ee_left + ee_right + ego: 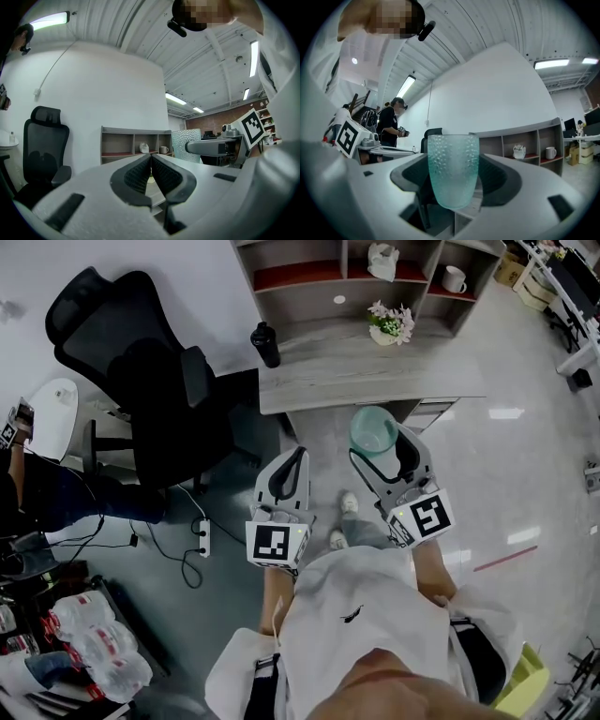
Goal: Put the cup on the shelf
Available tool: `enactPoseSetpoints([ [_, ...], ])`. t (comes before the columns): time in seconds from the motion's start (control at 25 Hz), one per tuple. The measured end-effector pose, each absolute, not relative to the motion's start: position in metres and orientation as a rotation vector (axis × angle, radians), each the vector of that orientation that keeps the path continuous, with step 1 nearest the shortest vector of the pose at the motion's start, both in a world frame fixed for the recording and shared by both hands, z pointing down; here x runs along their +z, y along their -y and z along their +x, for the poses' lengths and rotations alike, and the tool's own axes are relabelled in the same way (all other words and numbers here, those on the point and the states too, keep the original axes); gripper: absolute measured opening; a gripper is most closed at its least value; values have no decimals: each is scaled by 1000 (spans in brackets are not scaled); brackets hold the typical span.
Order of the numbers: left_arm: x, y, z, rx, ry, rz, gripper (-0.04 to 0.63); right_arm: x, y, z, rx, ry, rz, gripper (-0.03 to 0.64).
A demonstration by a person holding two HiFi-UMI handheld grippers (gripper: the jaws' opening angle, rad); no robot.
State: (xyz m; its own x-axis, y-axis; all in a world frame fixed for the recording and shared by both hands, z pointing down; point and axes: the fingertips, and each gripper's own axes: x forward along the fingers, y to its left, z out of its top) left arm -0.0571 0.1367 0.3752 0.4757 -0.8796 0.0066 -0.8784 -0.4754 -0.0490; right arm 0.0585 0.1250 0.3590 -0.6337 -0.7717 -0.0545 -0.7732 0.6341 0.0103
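Note:
A pale green dimpled glass cup (373,430) (453,169) stands upright between the jaws of my right gripper (380,448) (453,180), which is shut on it. The same cup (186,144) shows at the right of the left gripper view. My left gripper (287,474) (151,174) is shut with nothing in it, held level beside the right one. Ahead stands the grey shelf unit (366,277) (133,146) (529,140) with red-lined compartments, behind a grey wooden table (366,371).
A white mug (454,278) (551,152) and a white bag-like object (382,261) (518,151) sit in shelf compartments. A flower pot (391,324) and a black bottle (265,344) stand on the table. A black office chair (141,381) is at left. Another person (391,124) stands nearby.

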Motion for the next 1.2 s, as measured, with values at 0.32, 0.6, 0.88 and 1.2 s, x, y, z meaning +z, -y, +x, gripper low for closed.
enactPoseSetpoints([
  [0.32, 380, -87, -52, -55, -1613, -2660, 28, 361, -75, 61, 44, -2814, -1291, 347],
  [0.6, 375, -47, -40, -57, -1632, -2646, 28, 360, -34, 67, 43, -2829, -1243, 347],
  [0.88, 369, -15, -38, -80, -1657, -2607, 28, 357, 3, 69, 45, -2843, -1202, 347],
  [1.2, 371, 11, -45, -98, -1704, -2584, 28, 359, 34, 70, 26, -2851, -1191, 347],
])
